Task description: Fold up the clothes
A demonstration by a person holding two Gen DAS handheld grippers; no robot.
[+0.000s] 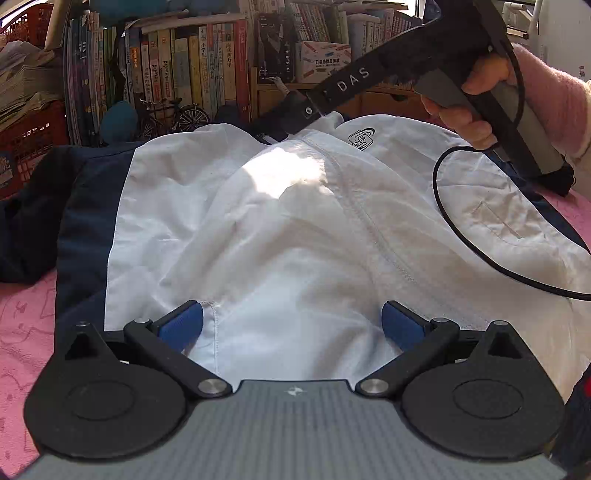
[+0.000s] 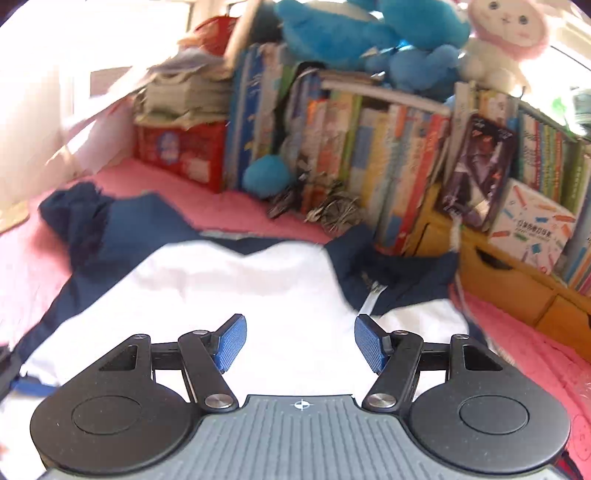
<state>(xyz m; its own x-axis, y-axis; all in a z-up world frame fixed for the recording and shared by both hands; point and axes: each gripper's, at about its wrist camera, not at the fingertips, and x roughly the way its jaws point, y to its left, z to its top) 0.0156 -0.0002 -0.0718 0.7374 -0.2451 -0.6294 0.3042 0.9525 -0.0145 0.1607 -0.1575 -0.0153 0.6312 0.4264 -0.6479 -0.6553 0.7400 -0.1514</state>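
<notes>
1. The left claw is spread wide over the near hem of the white and navy jacket, gripping nothing.
2. The right claw also gapes empty above the jacket.
3. The jacket lies spread on pink bedding, with bookshelves at the far side.

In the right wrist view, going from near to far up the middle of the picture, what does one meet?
Right tool, open, with nothing between its blue pads → white panel of the jacket → its navy edge → pink cover → row of books → blue plush toys on top.
</notes>
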